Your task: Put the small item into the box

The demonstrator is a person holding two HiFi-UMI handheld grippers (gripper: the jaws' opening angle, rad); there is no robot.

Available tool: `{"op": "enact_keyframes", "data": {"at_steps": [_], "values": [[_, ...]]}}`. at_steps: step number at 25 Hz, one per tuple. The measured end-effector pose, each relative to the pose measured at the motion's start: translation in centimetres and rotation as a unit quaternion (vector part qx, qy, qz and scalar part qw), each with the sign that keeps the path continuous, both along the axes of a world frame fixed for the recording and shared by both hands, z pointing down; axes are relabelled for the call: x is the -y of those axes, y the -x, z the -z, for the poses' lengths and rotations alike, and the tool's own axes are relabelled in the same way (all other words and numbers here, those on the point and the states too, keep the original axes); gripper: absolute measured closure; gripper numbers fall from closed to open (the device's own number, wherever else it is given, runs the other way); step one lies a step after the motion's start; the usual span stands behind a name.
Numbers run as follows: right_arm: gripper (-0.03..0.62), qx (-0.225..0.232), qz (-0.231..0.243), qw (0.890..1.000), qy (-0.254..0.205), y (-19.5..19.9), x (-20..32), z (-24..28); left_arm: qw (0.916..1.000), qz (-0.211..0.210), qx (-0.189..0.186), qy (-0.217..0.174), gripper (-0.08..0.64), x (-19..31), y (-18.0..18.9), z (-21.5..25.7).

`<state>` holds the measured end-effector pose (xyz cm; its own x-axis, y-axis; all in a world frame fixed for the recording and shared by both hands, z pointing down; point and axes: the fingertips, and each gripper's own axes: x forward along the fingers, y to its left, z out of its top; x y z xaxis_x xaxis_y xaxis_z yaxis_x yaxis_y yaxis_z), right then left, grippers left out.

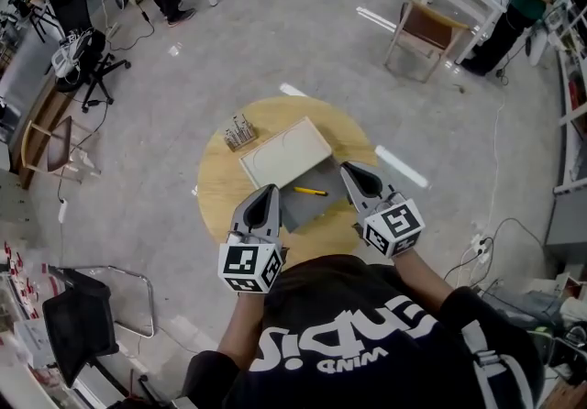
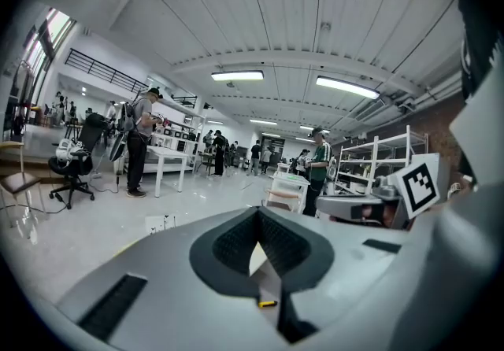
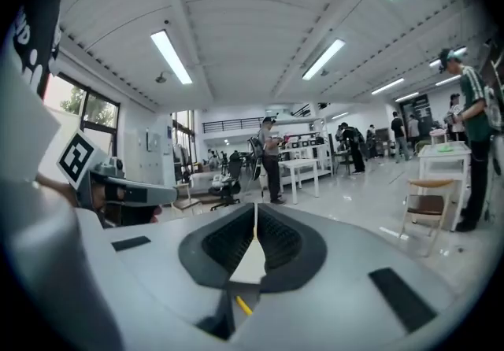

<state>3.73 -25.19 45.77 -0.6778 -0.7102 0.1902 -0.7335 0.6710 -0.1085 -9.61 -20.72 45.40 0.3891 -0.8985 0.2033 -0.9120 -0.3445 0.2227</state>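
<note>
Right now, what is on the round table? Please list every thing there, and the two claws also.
round table: one, light wood, on the grey floor.
shallow box: one, cream, open, middle of the table.
grey sheet: one, grey, flat, on the near side of the box.
small item: one, yellow, pen-like, lying on the grey sheet.
rack: one, metallic, upright pieces, left of the box.
left claw: one, grey, shut, empty.
right claw: one, grey, shut, empty.

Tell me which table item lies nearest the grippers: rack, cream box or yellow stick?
The yellow stick, on the grey pad between the left gripper and right gripper; the cream box and rack sit farther back.
</note>
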Motion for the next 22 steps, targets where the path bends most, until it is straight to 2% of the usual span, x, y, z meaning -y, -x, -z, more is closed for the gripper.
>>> {"op": "enact_keyframes", "data": {"at_steps": [3, 7, 22], "values": [[0.581, 0.021, -0.031, 0.999, -0.012, -1.6, -0.9, 0.3, 1.0000, -0.001, 0.002, -0.002, 0.555, 0.1, -0.1, -0.3], [0.581, 0.027, -0.042, 0.999, -0.022, -2.5, -1.5, 0.4, 1.0000, -0.004, 0.005, -0.006, 0.555, 0.1, -0.5, -0.3], [0.589, 0.023, -0.047, 0.998, -0.036, -2.5, -2.3, 0.7, 0.9999, 0.000, 0.006, -0.010, 0.555, -0.6, -0.8, -0.3]]}}
